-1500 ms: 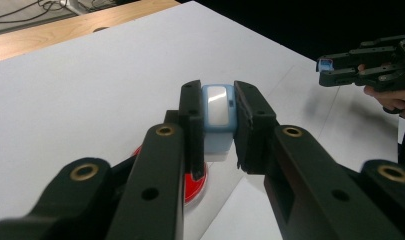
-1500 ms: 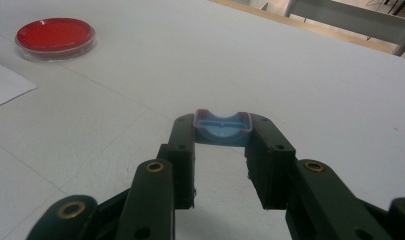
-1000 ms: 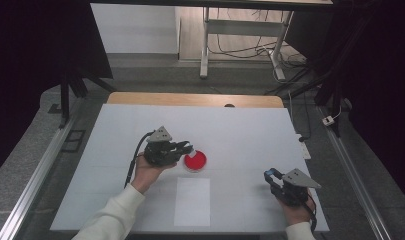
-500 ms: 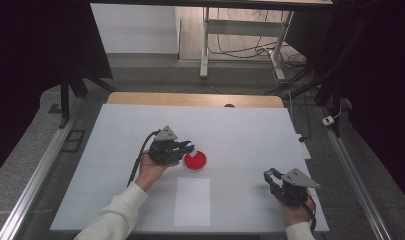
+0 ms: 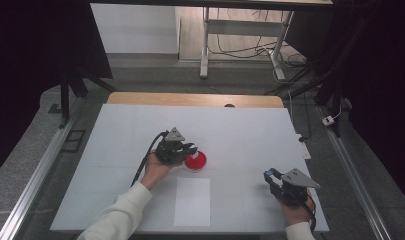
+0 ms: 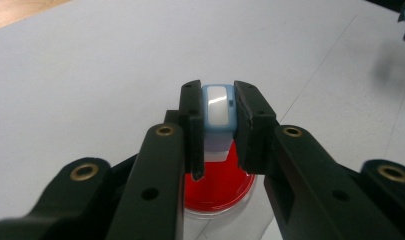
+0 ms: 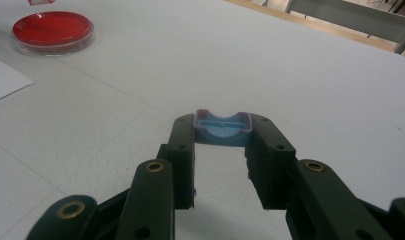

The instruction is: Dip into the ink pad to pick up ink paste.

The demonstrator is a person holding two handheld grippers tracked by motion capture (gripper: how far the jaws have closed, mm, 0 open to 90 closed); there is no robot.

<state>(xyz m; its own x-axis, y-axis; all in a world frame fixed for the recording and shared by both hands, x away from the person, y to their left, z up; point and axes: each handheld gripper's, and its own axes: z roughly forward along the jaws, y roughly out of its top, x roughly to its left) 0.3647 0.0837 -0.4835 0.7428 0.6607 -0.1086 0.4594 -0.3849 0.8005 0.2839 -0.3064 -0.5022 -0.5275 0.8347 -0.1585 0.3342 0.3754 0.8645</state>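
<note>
The left hand-held gripper clamped a pale blue block above the red dish (likely lowering next), while the right hand-held gripper pinched a blue cap.

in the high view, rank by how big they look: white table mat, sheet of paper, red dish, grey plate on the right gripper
1. white table mat
2. sheet of paper
3. red dish and the grey plate on the right gripper: these look about alike, and the plate sits raised nearer the camera, so no ranking between them.
</note>
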